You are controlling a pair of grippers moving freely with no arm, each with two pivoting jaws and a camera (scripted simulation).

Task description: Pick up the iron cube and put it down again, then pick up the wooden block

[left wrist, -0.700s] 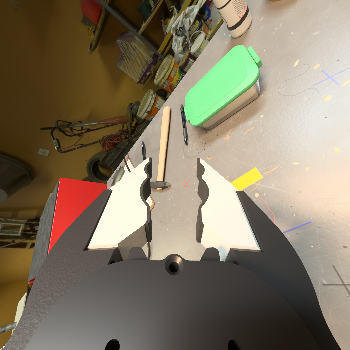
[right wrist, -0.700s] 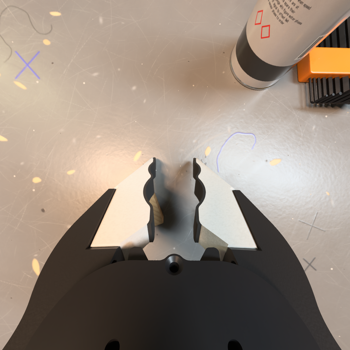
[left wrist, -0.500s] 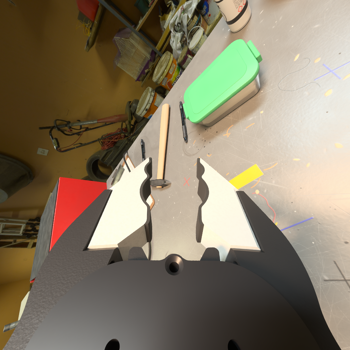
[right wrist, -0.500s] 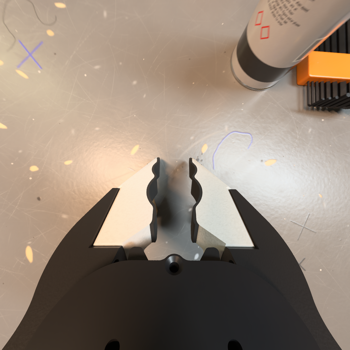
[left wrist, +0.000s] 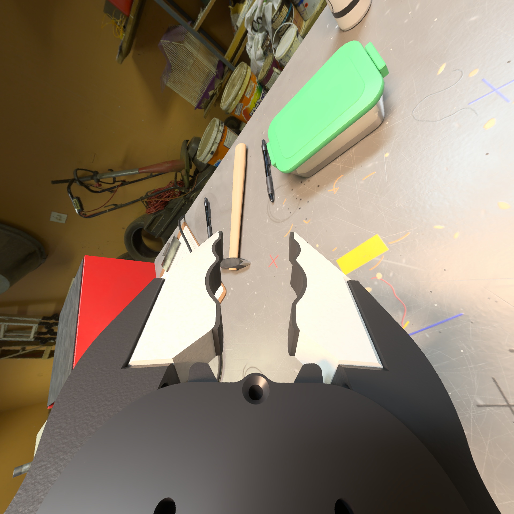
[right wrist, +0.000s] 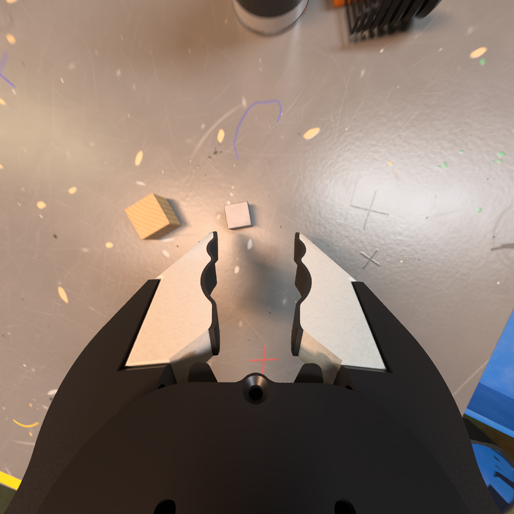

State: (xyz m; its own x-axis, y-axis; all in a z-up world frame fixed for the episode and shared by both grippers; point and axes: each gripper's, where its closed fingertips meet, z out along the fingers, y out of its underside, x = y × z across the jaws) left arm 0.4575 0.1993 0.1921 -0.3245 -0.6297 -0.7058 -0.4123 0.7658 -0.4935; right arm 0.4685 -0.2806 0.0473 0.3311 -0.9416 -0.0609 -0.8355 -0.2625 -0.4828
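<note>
In the right wrist view a small grey iron cube (right wrist: 238, 214) rests on the scratched metal table, just beyond my left fingertip. A larger wooden block (right wrist: 152, 216) lies to its left, turned at an angle. My right gripper (right wrist: 256, 236) is open and empty, held above the table short of both. My left gripper (left wrist: 256, 236) is open and empty over another part of the table; neither cube shows in its view.
A grey-and-black can (right wrist: 268, 15) and an orange-and-black tool (right wrist: 383, 16) stand at the far edge of the right view; something blue (right wrist: 498, 389) is at lower right. The left view shows a green-lidded box (left wrist: 328, 108), a hammer (left wrist: 237, 205), two pens (left wrist: 267, 172), a clipboard and a red box (left wrist: 111, 300).
My right gripper has opened and drawn back up from the table; the iron cube and wooden block have come into view ahead of it. The left gripper has drifted slightly.
</note>
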